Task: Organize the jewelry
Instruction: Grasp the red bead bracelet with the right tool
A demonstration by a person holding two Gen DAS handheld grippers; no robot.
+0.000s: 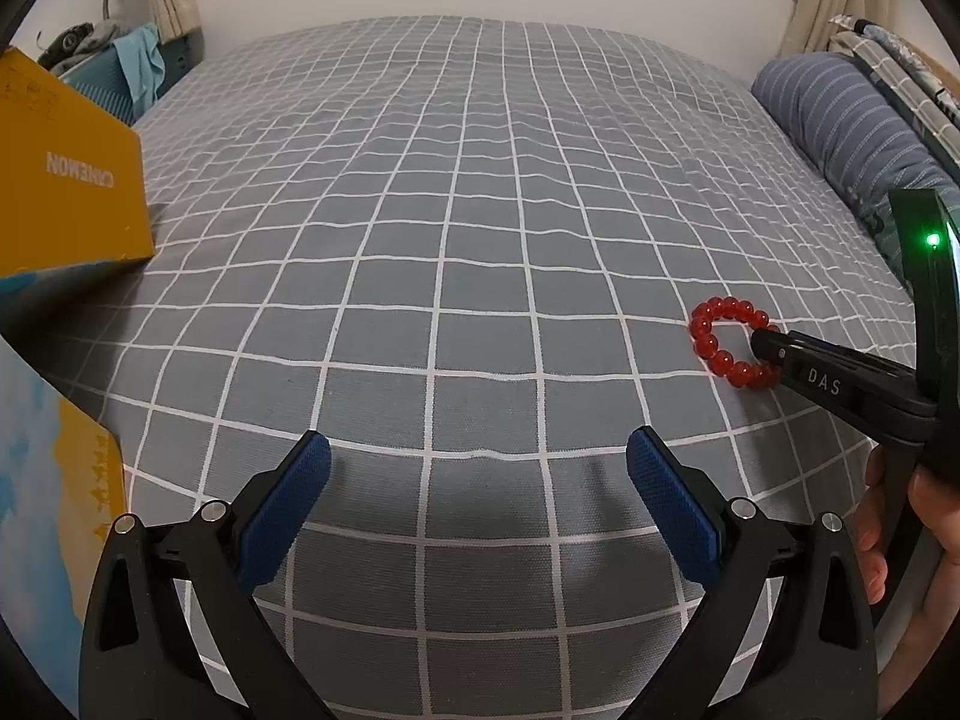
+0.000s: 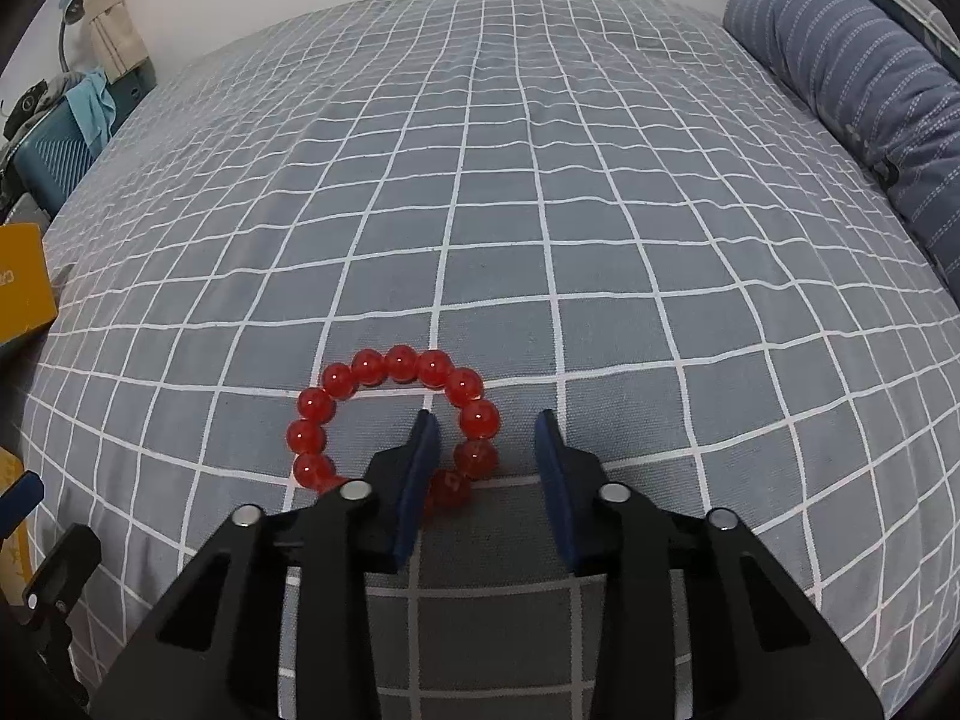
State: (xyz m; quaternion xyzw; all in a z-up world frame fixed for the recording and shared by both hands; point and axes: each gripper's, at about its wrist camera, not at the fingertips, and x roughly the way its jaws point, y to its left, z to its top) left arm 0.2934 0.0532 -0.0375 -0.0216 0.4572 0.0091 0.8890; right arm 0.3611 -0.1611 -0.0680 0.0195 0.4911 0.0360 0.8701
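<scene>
A red bead bracelet lies flat on the grey checked bedsheet. My right gripper is open and low over it: its left finger stands inside the ring, its right finger outside, with the bracelet's right side between them. In the left wrist view the bracelet lies at the right, with the right gripper at it. My left gripper is open and empty above the bare sheet, well left of the bracelet.
A yellow box stands at the left edge of the bed, also seen in the right wrist view. A blue striped pillow lies at the right. A suitcase with clothes stands beyond the bed's far left.
</scene>
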